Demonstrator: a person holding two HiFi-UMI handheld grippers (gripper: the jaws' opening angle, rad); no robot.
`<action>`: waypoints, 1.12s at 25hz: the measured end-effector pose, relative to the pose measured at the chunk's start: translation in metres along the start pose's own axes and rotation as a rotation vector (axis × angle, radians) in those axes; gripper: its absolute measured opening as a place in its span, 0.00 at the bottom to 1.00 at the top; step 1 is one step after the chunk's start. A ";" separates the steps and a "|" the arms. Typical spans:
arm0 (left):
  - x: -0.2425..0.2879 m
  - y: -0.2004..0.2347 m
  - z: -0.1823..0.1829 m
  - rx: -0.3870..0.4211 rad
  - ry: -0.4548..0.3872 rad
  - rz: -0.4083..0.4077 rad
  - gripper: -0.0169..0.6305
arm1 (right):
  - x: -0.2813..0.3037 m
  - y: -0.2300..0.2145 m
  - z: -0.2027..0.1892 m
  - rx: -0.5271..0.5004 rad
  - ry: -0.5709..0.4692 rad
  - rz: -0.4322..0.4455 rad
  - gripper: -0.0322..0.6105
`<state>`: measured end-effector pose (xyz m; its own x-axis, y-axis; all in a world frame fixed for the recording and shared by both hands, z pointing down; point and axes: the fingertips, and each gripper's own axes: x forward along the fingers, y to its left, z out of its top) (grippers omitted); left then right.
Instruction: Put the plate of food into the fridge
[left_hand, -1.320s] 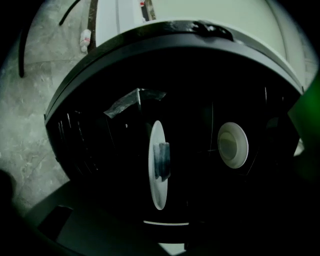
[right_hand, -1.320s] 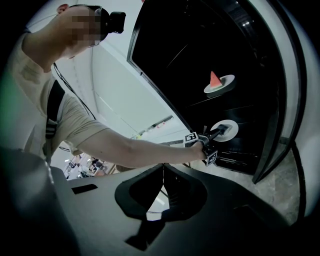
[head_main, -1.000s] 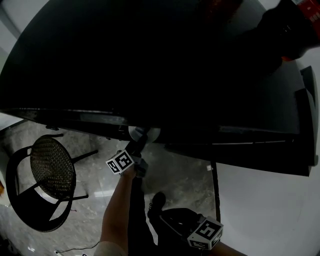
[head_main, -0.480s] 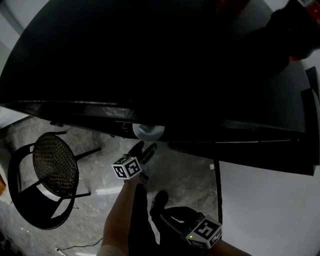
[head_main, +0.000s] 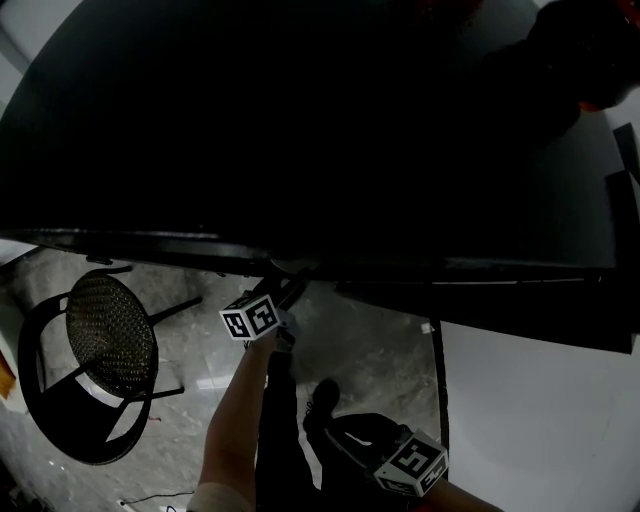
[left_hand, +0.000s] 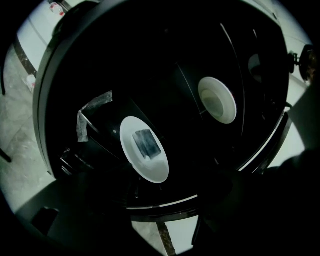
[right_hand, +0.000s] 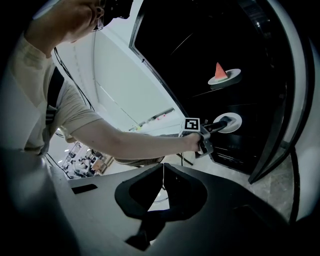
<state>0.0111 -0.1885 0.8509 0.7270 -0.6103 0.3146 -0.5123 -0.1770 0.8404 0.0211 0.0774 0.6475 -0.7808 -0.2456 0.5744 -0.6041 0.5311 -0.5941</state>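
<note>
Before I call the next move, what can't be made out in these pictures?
Plate: absent from head view, lost in the dark fridge interior.
Food: left gripper view, too dim to identify.
Left gripper contact with plate: right gripper view, too small.

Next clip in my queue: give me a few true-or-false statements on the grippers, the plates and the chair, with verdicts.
1. The left gripper holds a white plate at the fridge. True.
2. The right gripper is shut on a cup. False: its jaws are together with nothing between them.
3. A second plate with a red wedge sits on a higher shelf. True.
4. The chair lies tipped over. False: it stands upright on the floor.
</note>
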 end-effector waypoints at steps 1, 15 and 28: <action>0.003 0.002 0.005 0.007 0.000 0.004 0.56 | 0.000 0.000 0.001 0.003 -0.004 0.001 0.08; -0.011 -0.014 -0.036 0.187 0.156 0.014 0.58 | 0.004 0.000 0.002 -0.011 -0.009 0.009 0.08; 0.012 -0.048 -0.016 0.259 0.193 -0.060 0.58 | -0.011 -0.002 -0.006 0.028 -0.022 -0.015 0.08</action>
<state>0.0510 -0.1751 0.8212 0.8199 -0.4397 0.3666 -0.5473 -0.4140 0.7274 0.0316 0.0841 0.6456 -0.7747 -0.2712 0.5713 -0.6199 0.5042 -0.6013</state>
